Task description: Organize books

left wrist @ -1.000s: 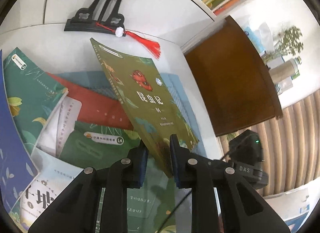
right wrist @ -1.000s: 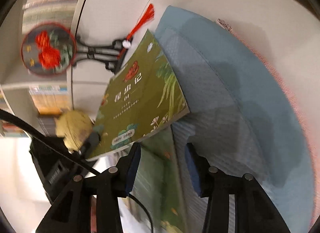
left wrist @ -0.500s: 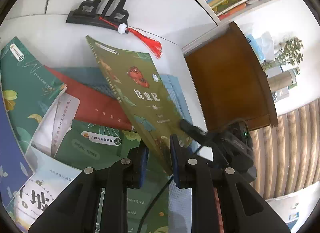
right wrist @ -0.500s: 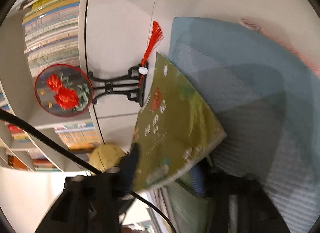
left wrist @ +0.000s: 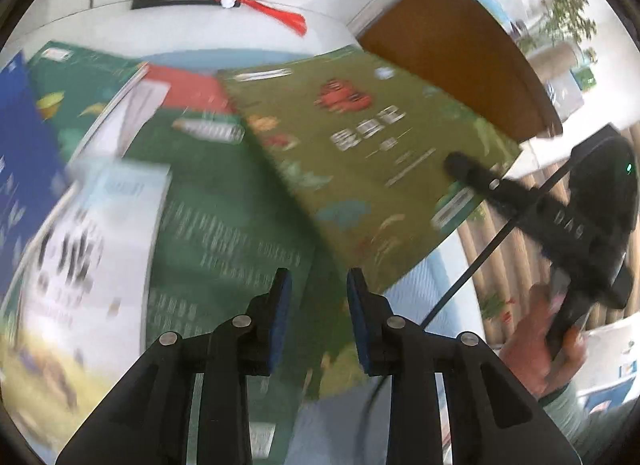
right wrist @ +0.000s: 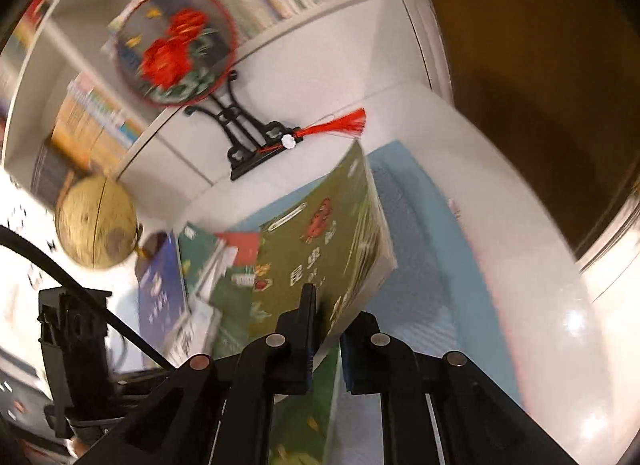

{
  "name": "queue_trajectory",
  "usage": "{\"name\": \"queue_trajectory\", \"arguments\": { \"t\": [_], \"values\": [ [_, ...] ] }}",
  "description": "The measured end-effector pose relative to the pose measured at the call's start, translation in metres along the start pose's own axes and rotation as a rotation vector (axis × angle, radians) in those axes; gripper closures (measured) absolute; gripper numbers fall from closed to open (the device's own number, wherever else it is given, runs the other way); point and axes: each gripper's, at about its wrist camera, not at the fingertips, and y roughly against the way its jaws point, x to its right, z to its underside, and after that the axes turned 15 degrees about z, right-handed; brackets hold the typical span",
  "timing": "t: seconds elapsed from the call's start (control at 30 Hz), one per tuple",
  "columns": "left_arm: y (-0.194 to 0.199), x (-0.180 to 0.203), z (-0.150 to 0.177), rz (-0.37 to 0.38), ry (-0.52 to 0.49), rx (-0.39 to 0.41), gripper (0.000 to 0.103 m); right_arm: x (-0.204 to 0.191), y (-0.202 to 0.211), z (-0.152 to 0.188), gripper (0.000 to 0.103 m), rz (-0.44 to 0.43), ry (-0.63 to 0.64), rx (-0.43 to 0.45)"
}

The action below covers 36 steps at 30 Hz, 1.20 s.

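Two grippers shared one olive-green insect book above a pale blue mat on a white desk. To the right of the mat the desk lay bare up to its rounded edge, bounded by a brown cabinet; to the left, loose books crowded the surface: a dark green one, a red one, a blue one and a pale one.

The right gripper had just been closing, and its jaws were clamped on the book's lower corner, one finger lying across the cover. The book hung lifted clear of the pile, tilted, its long axis running from that corner up toward the black fan stand and the red tassel, cover facing the scattered books.

The left gripper had just been opening; its jaws stood slightly apart with nothing between them, the book's near edge just beyond its tips. A second earlier that gripper had pinched the book's bottom edge with the cover nearly upright, while the right jaws gaped beside it. A hand and green sleeve held the right tool. A gold globe sat at the desk's far left.
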Motion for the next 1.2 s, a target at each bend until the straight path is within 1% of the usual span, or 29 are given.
{"name": "queue_trajectory", "arguments": {
  "t": [0.07,0.13,0.27,0.33,0.4,0.43,0.47,0.5,0.53,0.57,0.6,0.63,0.67,0.7,0.77,0.87,0.97,1.0,1.03,1.07,1.13,1.17,1.2],
  "values": [
    [0.006,-0.001,0.009,0.01,0.025,0.01,0.077,0.008,0.007,0.011,0.093,-0.022,-0.013,-0.022],
    [0.01,-0.004,0.013,0.007,0.049,0.026,0.077,0.016,0.01,0.025,0.093,-0.077,-0.083,-0.066],
    [0.022,-0.011,0.029,0.048,0.097,0.063,0.077,0.023,0.024,0.059,0.093,-0.133,-0.162,-0.107],
    [0.025,-0.014,0.04,0.047,0.103,0.061,0.077,0.025,0.028,0.08,0.092,-0.164,-0.194,-0.144],
    [0.023,-0.018,0.054,0.027,0.111,0.033,0.077,0.026,0.026,0.105,0.092,-0.19,-0.212,-0.203],
    [0.02,-0.022,0.064,0.022,0.128,0.017,0.077,0.027,0.023,0.115,0.092,-0.19,-0.211,-0.23],
    [0.018,-0.025,0.069,0.021,0.144,0.007,0.077,0.027,0.018,0.127,0.089,-0.179,-0.209,-0.267],
    [0.014,-0.028,0.075,0.019,0.158,-0.004,0.077,0.026,0.008,0.141,0.088,-0.159,-0.208,-0.322],
    [0.012,-0.028,0.078,0.021,0.159,-0.008,0.077,0.026,0.002,0.15,0.087,-0.147,-0.2,-0.357],
    [0.012,-0.025,0.08,0.014,0.145,-0.002,0.077,0.025,-0.005,0.158,0.081,-0.133,-0.186,-0.4],
    [0.012,-0.022,0.08,-0.001,0.128,-0.009,0.077,0.027,-0.01,0.167,0.077,-0.121,-0.175,-0.446],
    [0.011,-0.018,0.08,-0.019,0.102,-0.021,0.077,0.03,-0.011,0.178,0.071,-0.109,-0.166,-0.488],
    [0.011,-0.016,0.08,-0.032,0.086,-0.028,0.077,0.035,-0.009,0.186,0.07,-0.111,-0.164,-0.502],
    [0.009,-0.013,0.08,-0.044,0.075,-0.036,0.077,0.038,-0.005,0.192,0.07,-0.119,-0.165,-0.501],
    [0.008,-0.011,0.079,-0.047,0.068,-0.037,0.077,0.046,0.007,0.197,0.069,-0.098,-0.17,-0.481],
    [0.007,-0.011,0.079,-0.045,0.076,-0.028,0.077,0.055,0.019,0.185,0.068,-0.036,-0.182,-0.393],
    [0.002,-0.004,0.082,-0.038,0.061,-0.027,0.077,0.059,0.019,0.168,0.068,0.018,-0.198,-0.302],
    [-0.001,-0.005,0.083,-0.023,0.07,-0.026,0.077,0.059,0.016,0.163,0.068,0.063,-0.194,-0.286],
    [-0.001,-0.007,0.083,-0.001,0.085,-0.023,0.077,0.057,0.01,0.161,0.068,0.099,-0.193,-0.293],
    [0.003,-0.011,0.086,0.014,0.096,-0.022,0.077,0.057,0.006,0.16,0.067,0.09,-0.2,-0.307],
    [0.006,-0.009,0.087,0.035,0.103,0.001,0.077,0.055,0.008,0.16,0.066,0.07,-0.225,-0.29],
    [0.009,-0.007,0.087,0.068,0.104,0.019,0.077,0.055,0.01,0.159,0.066,0.066,-0.221,-0.289],
    [0.016,-0.006,0.087,0.159,0.113,0.051,0.077,0.055,0.012,0.158,0.066,0.06,-0.22,-0.288]
  ]
}}
